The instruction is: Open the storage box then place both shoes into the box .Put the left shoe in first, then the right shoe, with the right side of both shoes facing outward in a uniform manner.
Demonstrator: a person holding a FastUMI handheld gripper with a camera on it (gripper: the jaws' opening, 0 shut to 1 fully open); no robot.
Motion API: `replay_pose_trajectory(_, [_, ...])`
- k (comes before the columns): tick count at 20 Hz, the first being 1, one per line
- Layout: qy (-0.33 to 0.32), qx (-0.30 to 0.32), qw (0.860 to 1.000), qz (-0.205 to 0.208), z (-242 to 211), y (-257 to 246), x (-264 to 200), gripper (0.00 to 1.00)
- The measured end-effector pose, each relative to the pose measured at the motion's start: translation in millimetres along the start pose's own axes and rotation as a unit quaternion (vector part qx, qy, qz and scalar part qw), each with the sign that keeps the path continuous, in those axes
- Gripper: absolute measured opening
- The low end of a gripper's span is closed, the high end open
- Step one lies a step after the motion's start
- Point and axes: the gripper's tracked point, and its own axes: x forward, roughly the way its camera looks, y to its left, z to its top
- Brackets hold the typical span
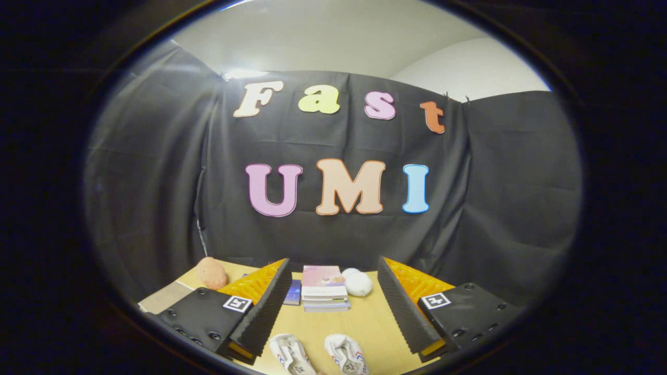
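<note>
Two white shoes lie side by side on a wooden table, low between the two fingers and close in. The left-hand shoe and the right-hand shoe both have dark laces and small coloured marks on their sides. They sit near each other but apart, and neither finger touches them.

The gripper hangs above the table with its jaws spread wide and nothing between them.

Beyond the shoes, between the fingers, a stack of books rests near the table's far edge. Just beside it, toward the right finger, is a white lump. A blue book peeks out by the left finger. Outside the left finger sits an orange-pink lump.

A black cloth hangs behind the table.
</note>
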Motion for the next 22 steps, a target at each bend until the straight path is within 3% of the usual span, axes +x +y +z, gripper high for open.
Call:
replay_pose_trajectory(6, [-0.022, 0.035, 0.999, 0.017, 8, 7, -11, 0.97])
replay_pose_trajectory(13, [-0.034, 0.119, 0.990, 0.074, 1, 46, -37, 0.97])
replay_pose_trajectory(18, [-0.004, 0.237, 0.963, 0.130, -33, 99, -65, 0.97])
replay_pose_trajectory(22, [0.029, 0.351, 0.922, 0.163, -61, 141, -83, 0.97])
